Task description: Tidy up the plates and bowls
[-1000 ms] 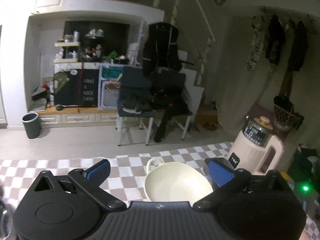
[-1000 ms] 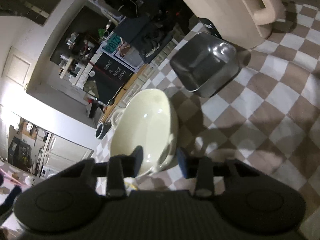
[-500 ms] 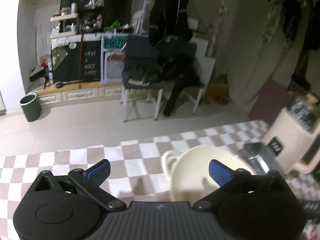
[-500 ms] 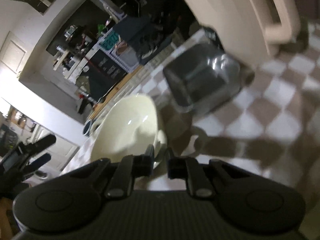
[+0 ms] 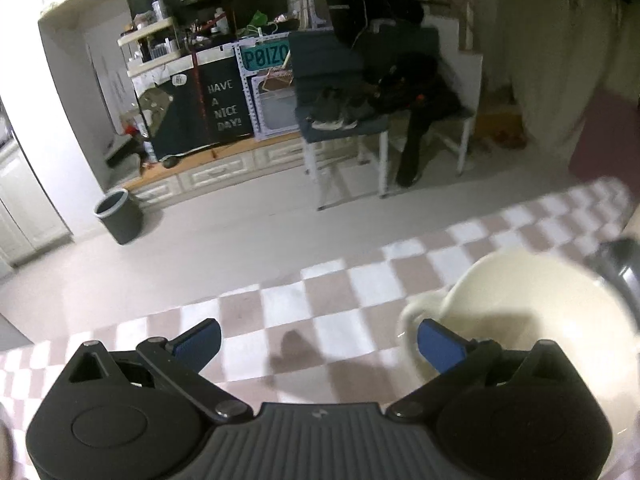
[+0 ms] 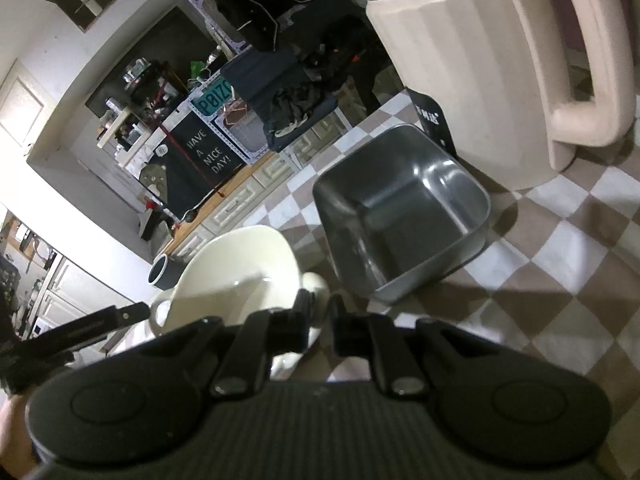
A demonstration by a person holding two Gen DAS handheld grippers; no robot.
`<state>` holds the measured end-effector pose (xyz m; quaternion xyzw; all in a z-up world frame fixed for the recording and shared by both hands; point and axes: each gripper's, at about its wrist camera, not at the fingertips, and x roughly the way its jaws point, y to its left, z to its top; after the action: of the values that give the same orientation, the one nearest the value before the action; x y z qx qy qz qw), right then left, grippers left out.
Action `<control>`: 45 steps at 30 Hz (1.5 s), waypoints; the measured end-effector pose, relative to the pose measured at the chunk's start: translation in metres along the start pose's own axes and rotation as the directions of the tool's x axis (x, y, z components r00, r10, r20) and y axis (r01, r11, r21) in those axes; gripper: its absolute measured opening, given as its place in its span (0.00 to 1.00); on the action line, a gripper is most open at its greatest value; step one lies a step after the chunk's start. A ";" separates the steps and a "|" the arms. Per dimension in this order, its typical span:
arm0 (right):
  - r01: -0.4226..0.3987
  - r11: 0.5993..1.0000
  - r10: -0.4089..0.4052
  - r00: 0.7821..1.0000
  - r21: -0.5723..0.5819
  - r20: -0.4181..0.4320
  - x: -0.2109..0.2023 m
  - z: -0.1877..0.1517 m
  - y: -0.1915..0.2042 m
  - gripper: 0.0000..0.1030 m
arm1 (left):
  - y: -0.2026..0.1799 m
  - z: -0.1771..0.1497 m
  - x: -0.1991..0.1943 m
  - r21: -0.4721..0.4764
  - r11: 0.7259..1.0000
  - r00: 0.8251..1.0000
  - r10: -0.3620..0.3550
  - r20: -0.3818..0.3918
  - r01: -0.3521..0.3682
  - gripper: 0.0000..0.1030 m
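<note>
Two hand-held grippers flank the cream bowl (image 6: 240, 276) on the checkered counter (image 6: 560, 248). Right hand-held gripper (image 6: 319, 320) is clamped on its near ear handle (image 6: 316, 284); the bowl stretches away and left, handle-to-handle axis pointing at the left hand-held gripper (image 5: 318, 340), which gapes empty, bowl at its right finger. Steel tub (image 6: 404, 208) sits just right, probably the destination

Dim indoor light is falling from the left, whitening the wall; fisheye bending is curving the edges. Motion blur is smearing the cream bowl (image 5: 516, 304); soft shadows are lying on the checkered bench (image 6: 560, 248).
</note>
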<state>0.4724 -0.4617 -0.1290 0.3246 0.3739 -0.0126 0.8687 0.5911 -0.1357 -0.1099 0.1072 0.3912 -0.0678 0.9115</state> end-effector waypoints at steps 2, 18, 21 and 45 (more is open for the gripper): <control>0.002 1.000 -0.002 1.000 -0.001 -0.001 -0.001 0.001 0.000 0.12 | 0.001 -0.002 0.000 0.014 1.000 1.000 -0.008 0.010 0.008 1.00; 0.048 0.997 -0.045 0.998 -0.055 0.051 0.022 0.005 0.016 0.11 | 0.083 -0.065 -0.014 0.103 0.985 0.985 0.149 -0.085 -0.140 0.99; 0.060 0.996 -0.056 0.997 -0.061 0.062 0.027 0.006 0.019 0.11 | 0.100 -0.047 -0.026 -0.148 0.989 0.999 -0.025 -0.022 0.022 0.99; -0.033 0.987 0.035 0.999 -0.155 0.010 0.051 0.013 0.042 0.11 | 0.068 -0.014 -0.008 -0.085 0.996 0.996 -0.027 -0.086 0.020 1.00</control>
<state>0.5290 -0.4249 -0.1330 0.2626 0.3627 0.0290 0.8937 0.5901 -0.0661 -0.1038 0.0670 0.4343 -0.0573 0.8965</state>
